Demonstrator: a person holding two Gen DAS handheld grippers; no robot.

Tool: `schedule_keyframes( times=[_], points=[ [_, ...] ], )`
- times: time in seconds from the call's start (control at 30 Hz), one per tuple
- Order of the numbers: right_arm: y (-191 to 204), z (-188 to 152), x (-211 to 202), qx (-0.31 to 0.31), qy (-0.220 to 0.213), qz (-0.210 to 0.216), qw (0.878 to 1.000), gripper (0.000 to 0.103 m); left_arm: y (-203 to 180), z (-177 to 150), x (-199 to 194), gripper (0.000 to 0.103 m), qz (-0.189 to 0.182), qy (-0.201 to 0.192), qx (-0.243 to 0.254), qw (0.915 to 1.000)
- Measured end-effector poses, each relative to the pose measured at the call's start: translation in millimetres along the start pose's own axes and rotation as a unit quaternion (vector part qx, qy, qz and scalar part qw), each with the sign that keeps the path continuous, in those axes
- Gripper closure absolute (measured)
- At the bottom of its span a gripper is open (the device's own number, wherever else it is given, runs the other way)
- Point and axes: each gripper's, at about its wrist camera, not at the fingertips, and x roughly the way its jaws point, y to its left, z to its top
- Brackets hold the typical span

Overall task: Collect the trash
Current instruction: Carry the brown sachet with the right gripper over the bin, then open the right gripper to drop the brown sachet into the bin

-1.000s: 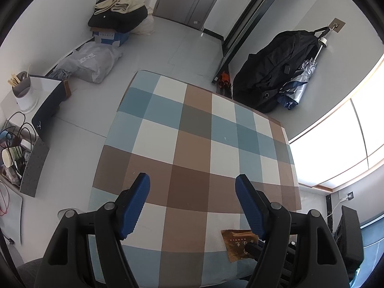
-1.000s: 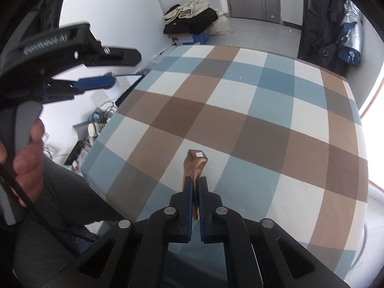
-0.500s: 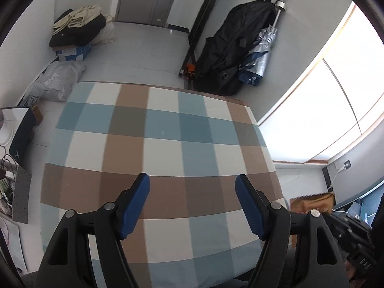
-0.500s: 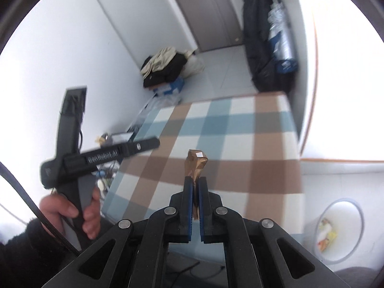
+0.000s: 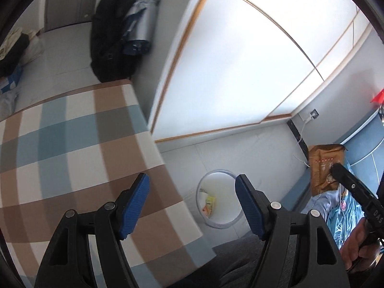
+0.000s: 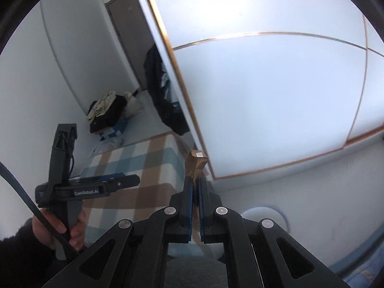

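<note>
Both grippers swung off checked tablecloth (image 5: 72,148) toward floor by window since earlier frames. Left gripper (image 5: 192,204) held spread, nothing between jaws. Right gripper (image 6: 195,204) pressed together, pinching brown wrapper (image 6: 195,165) — wrapper carried upright in air, no longer over table. White bin (image 5: 219,201) seen on floor beyond table edge, some trash already inside. Further off — black bag (image 5: 110,36) hung against wall.

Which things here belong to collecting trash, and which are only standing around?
Belong to the job:
- brown wrapper, clamped in the right gripper
- white bin on the floor, with scraps already inside
- left gripper, open and empty

Only standing around:
- checked table
- black bag and folded umbrella
- clothes pile
</note>
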Motion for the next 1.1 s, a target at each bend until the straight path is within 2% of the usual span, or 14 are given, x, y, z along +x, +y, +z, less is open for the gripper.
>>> schedule_keyframes(
  times=[0.13, 0.3, 0.43, 0.6, 0.8, 0.93, 1.0, 1.1],
  points=[
    [-48, -17, 17, 0.048, 0.025, -0.025, 0.998, 0.099, -37, 7, 38, 0.033, -0.020, 0.039, 0.038, 0.9983],
    [-98, -41, 51, 0.099, 0.066, -0.041, 0.992, 0.099, -67, 7, 93, 0.033, -0.037, 0.102, 0.065, 0.9920],
    [-129, -65, 85, 0.140, 0.106, -0.040, 0.984, 0.099, -73, 5, 129, 0.033, -0.036, 0.149, 0.059, 0.9865],
    [-155, -91, 133, 0.174, 0.155, -0.034, 0.972, 0.097, -75, 7, 161, 0.033, -0.030, 0.183, 0.043, 0.9817],
    [-180, -112, 160, 0.206, 0.189, -0.032, 0.960, 0.091, -76, 12, 176, 0.033, -0.013, 0.200, 0.049, 0.9784],
    [-190, -121, 169, 0.218, 0.200, -0.027, 0.955, 0.079, -82, 11, 182, 0.033, 0.006, 0.200, 0.071, 0.9771],
    [-193, -125, 172, 0.220, 0.211, -0.017, 0.952, 0.079, -83, 11, 186, 0.033, 0.006, 0.206, 0.069, 0.9762],
    [-199, -129, 171, 0.220, 0.220, -0.028, 0.950, 0.068, -84, 11, 191, 0.033, 0.014, 0.209, 0.065, 0.9756]
  ],
)
